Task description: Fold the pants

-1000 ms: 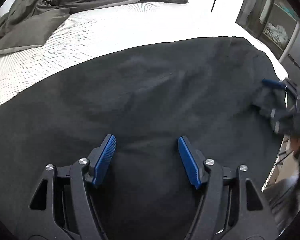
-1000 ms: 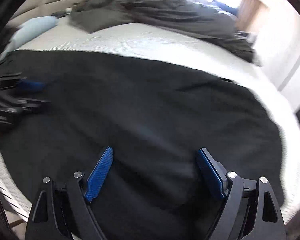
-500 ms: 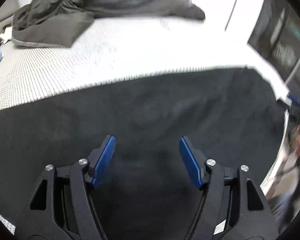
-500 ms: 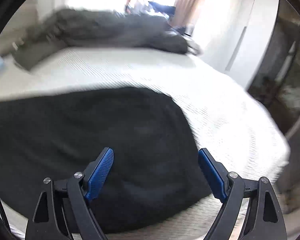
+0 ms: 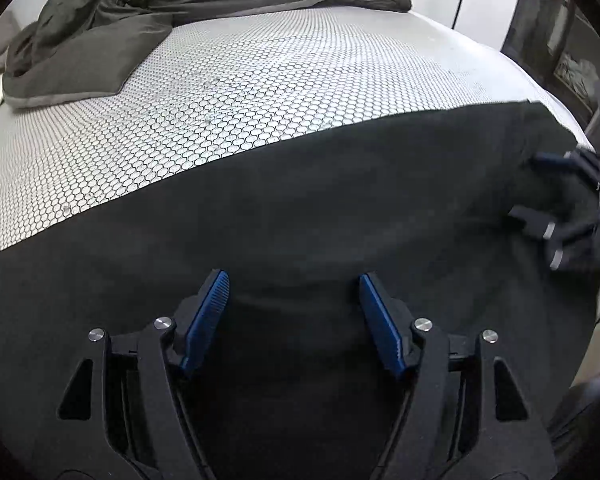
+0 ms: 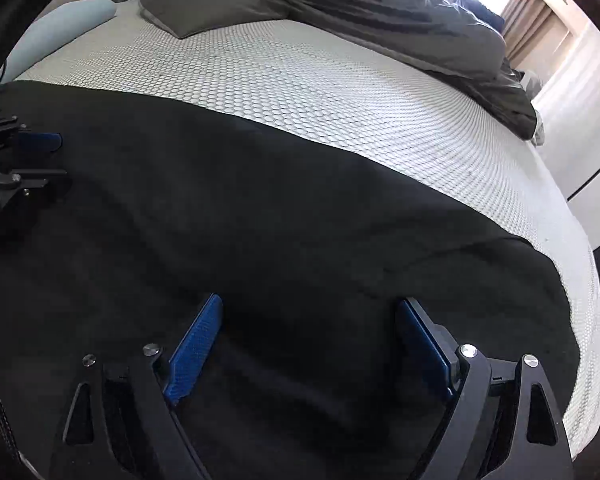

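Note:
The black pants [image 5: 320,208] lie spread flat across the near part of the bed, also filling the right wrist view [image 6: 260,220]. My left gripper [image 5: 294,284] is open and empty, low over the pants' near part. It also shows at the left edge of the right wrist view [image 6: 40,156]. My right gripper [image 6: 310,312] is open and empty over the pants near their right end. It also shows at the right edge of the left wrist view [image 5: 540,184], at the pants' far right end.
The mattress [image 5: 280,80] has a white honeycomb-patterned cover. A crumpled dark grey duvet [image 5: 140,12] lies at the far side, also in the right wrist view [image 6: 360,12]. A light blue pillow [image 6: 60,28] sits far left. The bed's edge [image 6: 588,360] drops off at right.
Both grippers swung about and returned over the pants, staying open. The right gripper is back at the pants' right end. The pants lie as before.

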Demonstrator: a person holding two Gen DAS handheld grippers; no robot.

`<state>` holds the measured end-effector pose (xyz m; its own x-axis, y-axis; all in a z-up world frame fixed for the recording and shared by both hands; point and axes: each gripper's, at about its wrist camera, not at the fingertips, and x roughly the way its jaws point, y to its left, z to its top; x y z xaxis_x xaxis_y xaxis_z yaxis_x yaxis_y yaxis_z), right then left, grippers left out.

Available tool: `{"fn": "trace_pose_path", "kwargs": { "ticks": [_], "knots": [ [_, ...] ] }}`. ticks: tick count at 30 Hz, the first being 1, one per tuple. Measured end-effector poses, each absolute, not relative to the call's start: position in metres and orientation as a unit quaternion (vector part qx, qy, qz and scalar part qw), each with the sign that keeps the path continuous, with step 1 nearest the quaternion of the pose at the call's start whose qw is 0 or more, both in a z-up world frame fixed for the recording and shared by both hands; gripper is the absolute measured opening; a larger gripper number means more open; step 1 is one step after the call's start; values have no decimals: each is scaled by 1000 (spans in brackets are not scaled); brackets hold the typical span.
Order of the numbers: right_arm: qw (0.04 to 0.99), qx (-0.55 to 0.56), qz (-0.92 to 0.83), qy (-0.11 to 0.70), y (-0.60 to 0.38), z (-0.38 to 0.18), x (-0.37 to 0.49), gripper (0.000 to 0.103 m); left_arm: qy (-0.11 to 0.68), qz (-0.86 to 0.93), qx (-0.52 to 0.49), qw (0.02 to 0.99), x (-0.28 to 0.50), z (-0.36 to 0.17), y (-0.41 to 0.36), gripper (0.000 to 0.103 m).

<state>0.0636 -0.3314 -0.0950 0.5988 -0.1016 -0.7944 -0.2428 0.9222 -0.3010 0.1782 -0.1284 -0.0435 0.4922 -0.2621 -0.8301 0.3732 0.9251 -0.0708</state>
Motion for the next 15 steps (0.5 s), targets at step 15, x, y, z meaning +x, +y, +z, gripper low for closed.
{"fn": "trace_pose_path", "kwargs": {
  "ticks": [15],
  "knots": [
    [899, -86, -161, 398, -464, -48, 26, 95, 449, -153, 55, 878, 171, -21, -116, 73]
  ]
}}
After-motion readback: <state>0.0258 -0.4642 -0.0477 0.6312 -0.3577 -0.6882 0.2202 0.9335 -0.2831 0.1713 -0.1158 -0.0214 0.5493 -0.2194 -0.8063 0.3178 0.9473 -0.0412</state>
